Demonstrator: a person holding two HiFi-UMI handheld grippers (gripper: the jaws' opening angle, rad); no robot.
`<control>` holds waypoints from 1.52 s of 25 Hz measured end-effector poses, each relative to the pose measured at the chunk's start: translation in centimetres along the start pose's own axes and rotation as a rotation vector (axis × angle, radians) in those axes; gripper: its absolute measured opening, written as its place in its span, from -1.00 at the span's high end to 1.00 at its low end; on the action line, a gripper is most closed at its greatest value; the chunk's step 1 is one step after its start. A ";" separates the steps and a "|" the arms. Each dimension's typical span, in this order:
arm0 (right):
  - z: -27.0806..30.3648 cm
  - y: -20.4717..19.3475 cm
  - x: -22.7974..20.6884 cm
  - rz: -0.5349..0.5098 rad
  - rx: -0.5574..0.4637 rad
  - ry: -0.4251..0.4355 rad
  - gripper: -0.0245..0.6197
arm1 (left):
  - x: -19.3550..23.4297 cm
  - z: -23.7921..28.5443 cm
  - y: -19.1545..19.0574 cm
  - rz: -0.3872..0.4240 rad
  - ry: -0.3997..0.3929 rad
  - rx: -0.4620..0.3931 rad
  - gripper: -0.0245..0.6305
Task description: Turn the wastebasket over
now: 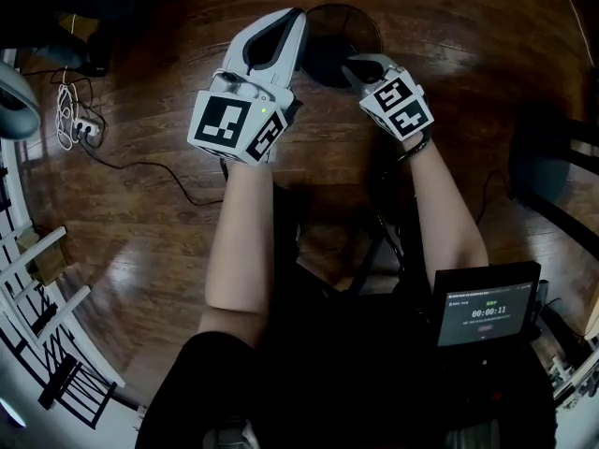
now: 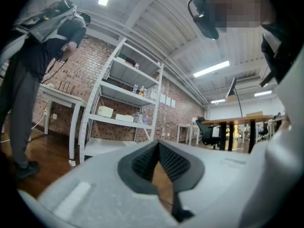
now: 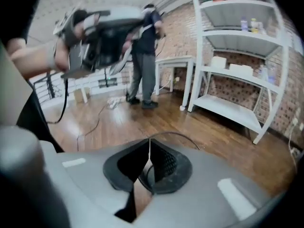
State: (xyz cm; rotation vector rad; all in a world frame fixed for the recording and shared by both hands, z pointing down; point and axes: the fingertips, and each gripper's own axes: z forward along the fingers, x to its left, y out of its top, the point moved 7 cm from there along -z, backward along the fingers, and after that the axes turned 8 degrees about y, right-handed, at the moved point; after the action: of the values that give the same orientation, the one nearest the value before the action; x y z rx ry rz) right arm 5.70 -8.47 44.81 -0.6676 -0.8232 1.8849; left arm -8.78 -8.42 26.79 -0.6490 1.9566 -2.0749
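Note:
The wastebasket (image 1: 328,36) is a dark round bin on the wood floor, seen from above at the top middle of the head view. My right gripper (image 1: 349,66) reaches down to its near rim, jaws shut on that rim. In the right gripper view the thin dark rim (image 3: 181,134) arcs away from the closed tips of the right gripper (image 3: 149,148). My left gripper (image 1: 296,19) hovers beside the bin's left edge, pointing level. Its jaws meet at the tips with nothing between them, as the left gripper view shows the left gripper (image 2: 158,145).
White shelving (image 3: 237,70) and a white table (image 3: 173,61) stand along a brick wall, with a person (image 3: 145,56) beside them. Cables and a power strip (image 1: 80,129) lie on the floor at left. A dark chair (image 1: 552,166) is at right, a white railing (image 1: 42,288) at lower left.

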 end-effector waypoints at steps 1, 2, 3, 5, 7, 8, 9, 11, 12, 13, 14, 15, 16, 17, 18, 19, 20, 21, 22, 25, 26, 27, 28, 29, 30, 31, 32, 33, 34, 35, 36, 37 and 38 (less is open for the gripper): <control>-1.0 0.2 -0.5 0.045 -0.087 -0.019 0.88 | -0.3 0.0 -0.3 0.005 -0.009 0.004 0.92; -1.9 0.6 -0.8 0.080 -0.171 -0.035 0.89 | -0.5 0.1 -0.7 0.009 -0.019 0.004 0.92; -2.9 1.1 -0.9 0.103 -0.250 -0.045 0.89 | -0.6 0.1 -1.2 0.013 -0.028 0.001 0.92; -4.9 2.3 -0.7 0.126 -0.391 -0.055 0.89 | -1.0 0.0 -1.8 0.015 -0.040 -0.001 0.92; -7.3 3.6 -0.1 0.128 -0.495 -0.068 0.89 | -2.0 -0.2 -1.8 0.018 -0.056 0.008 0.92; -8.5 4.2 0.3 0.119 -0.534 -0.075 0.89 | -2.5 -0.4 -1.7 0.023 -0.064 0.015 0.92; -9.5 4.7 0.7 0.103 -0.566 -0.081 0.89 | -2.9 -0.7 -1.7 0.031 -0.072 0.023 0.92; -11.2 5.6 1.2 0.054 -0.609 -0.091 0.89 | -3.6 -0.9 -1.9 0.044 -0.085 0.037 0.92; -11.9 6.0 1.2 0.029 -0.625 -0.097 0.89 | -3.8 -1.0 -2.0 0.047 -0.089 0.040 0.92; -12.4 6.4 1.2 0.015 -0.642 -0.102 0.89 | -3.9 -1.0 -2.2 0.046 -0.091 0.042 0.92; -12.8 6.7 1.2 0.014 -0.663 -0.105 0.89 | -4.0 -1.1 -2.4 0.043 -0.092 0.043 0.92; -13.1 7.0 1.3 0.023 -0.685 -0.105 0.89 | -4.1 -1.3 -2.6 0.039 -0.091 0.044 0.92; -13.3 7.2 1.5 0.035 -0.703 -0.105 0.89 | -4.2 -1.5 -2.8 0.035 -0.091 0.044 0.92; -13.5 7.5 1.8 0.043 -0.718 -0.103 0.89 | -4.3 -1.8 -2.7 0.031 -0.090 0.044 0.92; -13.7 7.8 2.3 0.045 -0.728 -0.099 0.89 | -4.6 -2.3 -2.5 0.026 -0.088 0.044 0.92; -13.9 8.0 2.9 0.043 -0.734 -0.094 0.89 | -4.9 -2.7 -2.3 0.020 -0.083 0.047 0.92; -14.2 8.1 3.4 0.037 -0.737 -0.088 0.89 | -5.4 -3.1 -2.1 0.015 -0.076 0.052 0.92; -14.4 8.1 3.8 0.029 -0.738 -0.085 0.89 | -5.8 -3.3 -2.0 0.010 -0.071 0.056 0.92; -14.6 8.3 4.3 0.019 -0.740 -0.084 0.89 | -6.2 -3.6 -1.9 0.008 -0.070 0.055 0.92; -14.6 9.4 6.3 -0.005 -0.753 -0.090 0.90 | -6.5 -5.2 -1.1 0.018 -0.079 0.036 0.92; -14.6 9.7 6.8 -0.005 -0.756 -0.092 0.90 | -6.6 -5.7 -0.9 0.020 -0.081 0.031 0.92; -14.6 9.7 7.1 -0.004 -0.756 -0.094 0.90 | -6.7 -6.0 -1.0 0.021 -0.082 0.027 0.92; -14.7 9.5 7.2 -0.004 -0.753 -0.095 0.90 | -6.9 -6.2 -1.1 0.022 -0.082 0.025 0.92; -14.7 9.3 7.3 -0.007 -0.747 -0.095 0.90 | -7.1 -6.4 -1.4 0.024 -0.083 0.027 0.92; -14.7 9.1 7.4 -0.013 -0.741 -0.093 0.90 | -7.3 -6.6 -1.8 0.028 -0.084 0.031 0.92; -14.8 8.9 7.4 -0.020 -0.737 -0.090 0.90 | -7.4 -6.8 -2.1 0.033 -0.084 0.038 0.92; -14.9 8.7 7.4 -0.025 -0.736 -0.088 0.90 | -7.4 -6.9 -2.4 0.038 -0.084 0.044 0.92; -15.1 8.5 7.3 -0.029 -0.735 -0.087 0.90 | -7.5 -7.0 -2.6 0.040 -0.083 0.047 0.92; -15.3 8.3 7.3 -0.029 -0.733 -0.087 0.90 | -7.5 -7.0 -2.7 0.040 -0.080 0.048 0.92; -15.3 8.1 7.2 -0.028 -0.730 -0.086 0.90 | -7.5 -7.1 -2.8 0.038 -0.077 0.049 0.92; -15.4 7.9 7.1 -0.027 -0.728 -0.085 0.90 | -7.4 -7.0 -2.9 0.037 -0.074 0.051 0.92; -15.4 7.7 7.1 -0.028 -0.726 -0.083 0.90 | -7.4 -6.9 -3.1 0.036 -0.074 0.051 0.92; -15.3 7.7 7.1 -0.033 -0.723 -0.080 0.90 | -7.5 -6.8 -3.2 0.036 -0.078 0.049 0.92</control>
State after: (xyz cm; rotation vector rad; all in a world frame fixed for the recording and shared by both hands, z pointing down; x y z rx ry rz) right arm 9.93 -0.58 28.57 -1.0021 -1.5825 1.5675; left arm -4.85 1.30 28.56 -0.6688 1.8562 -2.0374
